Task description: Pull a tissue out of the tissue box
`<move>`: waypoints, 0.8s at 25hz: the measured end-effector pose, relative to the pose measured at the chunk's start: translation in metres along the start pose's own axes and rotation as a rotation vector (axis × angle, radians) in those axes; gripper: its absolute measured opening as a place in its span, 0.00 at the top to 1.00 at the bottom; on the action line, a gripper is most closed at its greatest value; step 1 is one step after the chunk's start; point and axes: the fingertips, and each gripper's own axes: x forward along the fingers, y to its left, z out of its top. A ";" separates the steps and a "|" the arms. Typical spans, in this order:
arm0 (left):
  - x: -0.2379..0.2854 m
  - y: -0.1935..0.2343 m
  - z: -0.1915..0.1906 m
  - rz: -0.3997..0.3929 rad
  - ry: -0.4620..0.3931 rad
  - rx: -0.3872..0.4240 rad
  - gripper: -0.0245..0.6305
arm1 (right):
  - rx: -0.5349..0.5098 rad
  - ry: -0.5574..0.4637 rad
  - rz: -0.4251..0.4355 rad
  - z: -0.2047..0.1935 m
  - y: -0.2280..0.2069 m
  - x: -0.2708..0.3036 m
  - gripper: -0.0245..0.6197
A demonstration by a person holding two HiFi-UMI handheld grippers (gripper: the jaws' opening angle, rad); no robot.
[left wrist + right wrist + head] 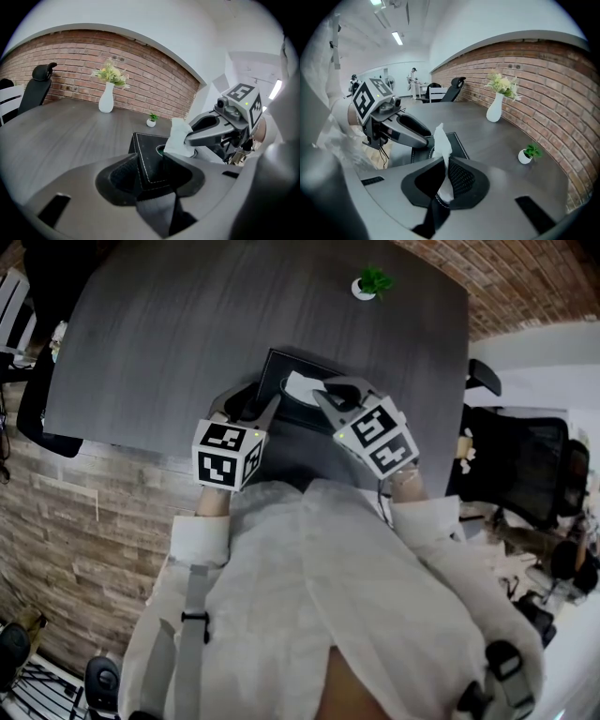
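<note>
- Pinching the tissue (440,140) with my right gripper (443,161): the jaws are clamped on the white sheet just above the tissue box (458,140), and the sheet's top stands free past the jaws.
- My left gripper (149,171) is clenched on the near corner of the box, steadying it.
- The tissue's lower end runs down into the slot in the top of the box, so I judge the grasp is made and the pull is not yet done.
- Next, I think, I need to draw the right gripper up and away from the box, with the left clamp firm so the box stays on the table (187,334).
- Beyond the box, a small potted plant (373,282) sits well apart from it.
</note>
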 end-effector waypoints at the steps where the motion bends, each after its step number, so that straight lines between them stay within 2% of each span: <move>1: 0.000 0.000 0.000 0.001 0.002 -0.002 0.73 | 0.004 -0.007 -0.004 0.000 0.001 -0.001 0.94; 8: -0.001 -0.002 -0.001 0.022 -0.001 0.005 0.73 | 0.056 -0.049 -0.023 0.001 0.002 -0.007 0.94; 17: 0.000 -0.001 -0.001 0.032 0.005 0.005 0.73 | 0.027 -0.046 -0.019 0.004 0.004 -0.011 0.94; 20: -0.001 -0.001 -0.001 0.034 0.008 0.010 0.73 | 0.047 -0.054 -0.012 0.005 0.003 -0.012 0.94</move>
